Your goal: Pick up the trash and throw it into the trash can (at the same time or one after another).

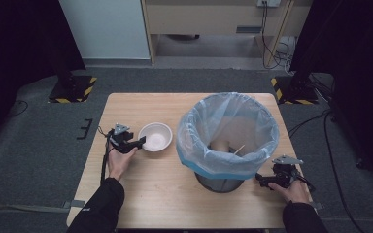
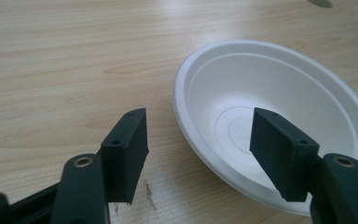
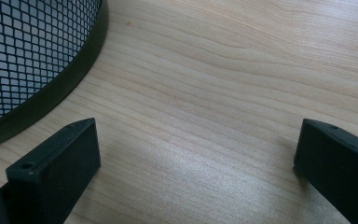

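Toward the right half of the wooden tabletop (image 1: 150,189), a black wire-mesh wastebasket (image 1: 221,182) is standing upright, lined with a pale blue plastic bag (image 1: 194,131) whose top is folding over the rim. Inside it, the high view is showing a tan rounded piece of rubbish (image 1: 220,145) with a thin stick (image 1: 238,149) lying beside it; what they are exactly cannot be told. Just left of the wastebasket, near the middle of the tabletop, a white disposable bowl (image 1: 155,136) is sitting upright and empty. The left gripper (image 1: 138,141) is resting at the bowl's left rim with its jaws spread apart; in the left gripper view one jaw is hanging over the bowl's (image 2: 279,116) inside and the other over bare wood outside the rim, gripping nothing. The right gripper (image 1: 261,178) is lying near the tabletop's front right corner, just beside the wastebasket's base, jaws wide apart and holding nothing. The right gripper view is bringing out the diamond mesh and solid black base ring of the wastebasket (image 3: 32,51), which the high view is mostly covering with the bag, while the high view alone is looking down into the liner.
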{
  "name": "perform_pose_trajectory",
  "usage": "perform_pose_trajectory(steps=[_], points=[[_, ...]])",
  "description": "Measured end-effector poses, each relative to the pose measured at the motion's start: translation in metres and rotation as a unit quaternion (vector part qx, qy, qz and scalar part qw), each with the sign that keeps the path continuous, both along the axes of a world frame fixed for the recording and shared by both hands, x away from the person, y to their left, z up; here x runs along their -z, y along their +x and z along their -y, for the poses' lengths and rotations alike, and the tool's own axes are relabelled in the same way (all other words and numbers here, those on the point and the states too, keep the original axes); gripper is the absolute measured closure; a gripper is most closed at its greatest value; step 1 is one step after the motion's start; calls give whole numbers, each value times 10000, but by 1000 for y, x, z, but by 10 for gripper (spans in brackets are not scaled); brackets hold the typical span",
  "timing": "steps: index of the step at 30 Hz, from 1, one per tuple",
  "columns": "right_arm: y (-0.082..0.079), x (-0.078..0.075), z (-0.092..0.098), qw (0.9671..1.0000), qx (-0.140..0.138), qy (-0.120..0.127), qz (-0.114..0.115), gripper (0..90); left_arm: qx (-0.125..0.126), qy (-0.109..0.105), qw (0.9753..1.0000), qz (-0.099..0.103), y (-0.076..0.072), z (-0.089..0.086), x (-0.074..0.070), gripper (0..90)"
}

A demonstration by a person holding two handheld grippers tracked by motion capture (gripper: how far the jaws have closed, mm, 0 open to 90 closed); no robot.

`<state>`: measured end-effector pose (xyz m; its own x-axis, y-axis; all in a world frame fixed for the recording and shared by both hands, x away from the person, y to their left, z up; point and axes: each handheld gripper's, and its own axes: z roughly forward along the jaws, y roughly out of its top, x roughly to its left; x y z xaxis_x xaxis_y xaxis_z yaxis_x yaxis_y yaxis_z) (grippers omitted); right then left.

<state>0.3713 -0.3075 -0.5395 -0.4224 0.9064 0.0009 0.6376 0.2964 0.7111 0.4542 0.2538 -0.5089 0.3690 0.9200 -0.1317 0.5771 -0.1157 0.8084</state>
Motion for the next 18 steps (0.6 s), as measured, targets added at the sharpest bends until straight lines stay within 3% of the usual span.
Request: perform_pose_trajectory(steps=[7,18], points=[[0,0,0,10000,0,0,0,5,147,-25,9996,-249,-2,2,3,486],[0,0,0,10000,2,2,0,5,178,-15,9986,-495,-5,5,2,700]])
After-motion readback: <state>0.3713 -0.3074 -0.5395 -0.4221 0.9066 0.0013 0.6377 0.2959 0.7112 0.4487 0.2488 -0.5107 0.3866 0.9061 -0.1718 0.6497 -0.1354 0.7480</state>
